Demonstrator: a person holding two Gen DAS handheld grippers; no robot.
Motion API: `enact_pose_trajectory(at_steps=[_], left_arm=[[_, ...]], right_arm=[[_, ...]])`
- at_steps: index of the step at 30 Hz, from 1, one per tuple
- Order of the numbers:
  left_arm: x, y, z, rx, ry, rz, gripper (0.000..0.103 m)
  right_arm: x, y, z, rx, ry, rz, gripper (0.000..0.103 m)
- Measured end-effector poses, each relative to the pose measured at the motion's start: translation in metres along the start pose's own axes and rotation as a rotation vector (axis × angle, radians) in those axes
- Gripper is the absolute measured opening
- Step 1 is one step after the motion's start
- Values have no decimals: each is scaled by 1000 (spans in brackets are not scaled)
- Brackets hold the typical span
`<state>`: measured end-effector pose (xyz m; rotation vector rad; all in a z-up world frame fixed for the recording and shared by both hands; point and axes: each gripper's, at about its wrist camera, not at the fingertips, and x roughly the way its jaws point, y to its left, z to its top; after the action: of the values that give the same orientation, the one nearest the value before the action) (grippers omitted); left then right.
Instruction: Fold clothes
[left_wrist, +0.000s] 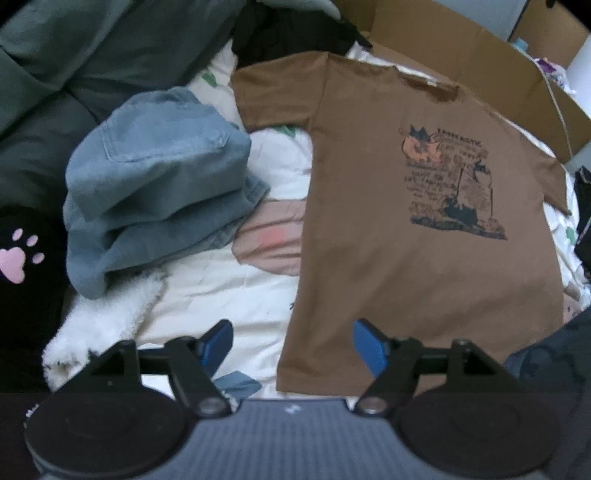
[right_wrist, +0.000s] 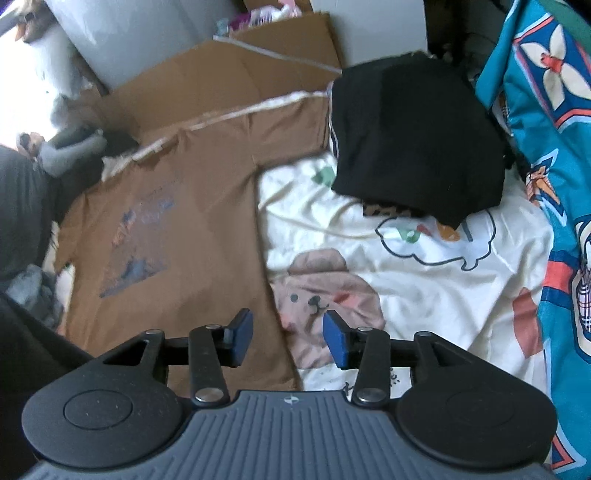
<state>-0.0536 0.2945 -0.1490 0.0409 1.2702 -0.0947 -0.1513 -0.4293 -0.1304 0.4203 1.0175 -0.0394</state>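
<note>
Risk sits with the flat brown T-shirt (left_wrist: 388, 240): a one-sided pinch would bunch it. Left gripper (left_wrist: 293, 345) and right gripper (right_wrist: 288, 338) hang apart, holding nothing.

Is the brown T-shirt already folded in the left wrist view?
No: the brown T-shirt lies spread flat on the bedsheet, both sleeves out and its print facing up.

The T-shirt (left_wrist: 424, 229) lies flat on the bedsheet (left_wrist: 229, 295), folded jeans (left_wrist: 155, 192) to its left, cardboard (left_wrist: 461, 55) behind it, a folded garment (right_wrist: 417, 136) to its right.
</note>
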Motion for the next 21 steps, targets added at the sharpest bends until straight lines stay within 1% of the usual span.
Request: enact_pose_trajectory(at_steps=[3, 5, 6, 7, 8, 10, 12, 14, 15, 18, 21], left_arm=[[-11, 1, 0, 11, -8, -3, 76], [-19, 4, 0, -1, -22, -27, 79], [-23, 5, -1, -8, -30, -34, 82], [-27, 7, -1, -15, -37, -41, 83], [-31, 8, -2, -20, -45, -47, 83], [-38, 10, -2, -26, -57, -65, 87], [-44, 11, -4, -33, -67, -77, 90], [-49, 12, -5, -37, -78, -84, 94], [-52, 12, -6, -38, -86, -84, 96], [-61, 13, -8, -50, -122, -66, 101], [-64, 16, -7, -74, -125, -71, 102]], right_arm=[[-21, -2, 0, 12, -30, 15, 51], [-35, -4, -1, 18, -49, 27, 57], [-42, -5, -1, 19, -56, 32, 68], [-48, -5, -3, 12, -70, 28, 80], [-54, -4, -4, 2, -87, 20, 86], [-65, -4, -6, -16, -116, 5, 88], [-72, -5, -8, -21, -130, 1, 91], [-79, -6, -11, -22, -154, -1, 98], [-82, -6, -12, -22, -162, -1, 100], [-89, -7, -17, -18, -179, 3, 102], [-93, -8, -21, -17, -191, 2, 102]])
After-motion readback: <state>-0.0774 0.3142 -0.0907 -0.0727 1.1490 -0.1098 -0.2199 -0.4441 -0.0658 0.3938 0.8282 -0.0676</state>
